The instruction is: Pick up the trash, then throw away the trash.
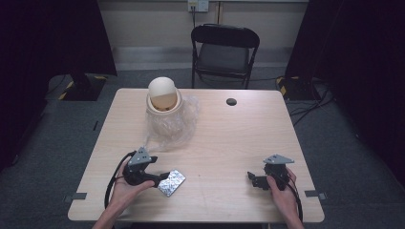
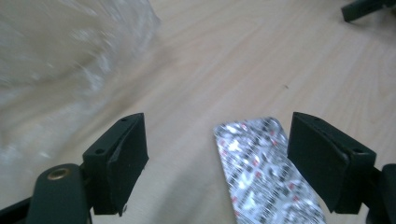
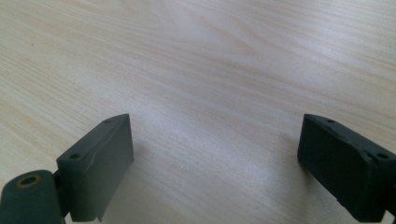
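Observation:
A silver foil blister pack (image 1: 172, 182) lies flat on the wooden table (image 1: 229, 138) near its front left. My left gripper (image 1: 161, 180) is low over the table, its tips at the pack's left end. In the left gripper view the pack (image 2: 264, 170) lies between the spread jaws of my left gripper (image 2: 217, 140), close to the right-hand jaw and well clear of the other; the gripper is open. My right gripper (image 1: 251, 178) rests at the front right, and its own view (image 3: 215, 140) has it open over bare wood.
A cream bin with a domed swing lid (image 1: 164, 98) stands at the back left, with a crumpled clear plastic bag (image 1: 174, 126) spreading in front of it. A small black disc (image 1: 231, 101) sits on the far side. A black folding chair (image 1: 224, 52) stands behind the table.

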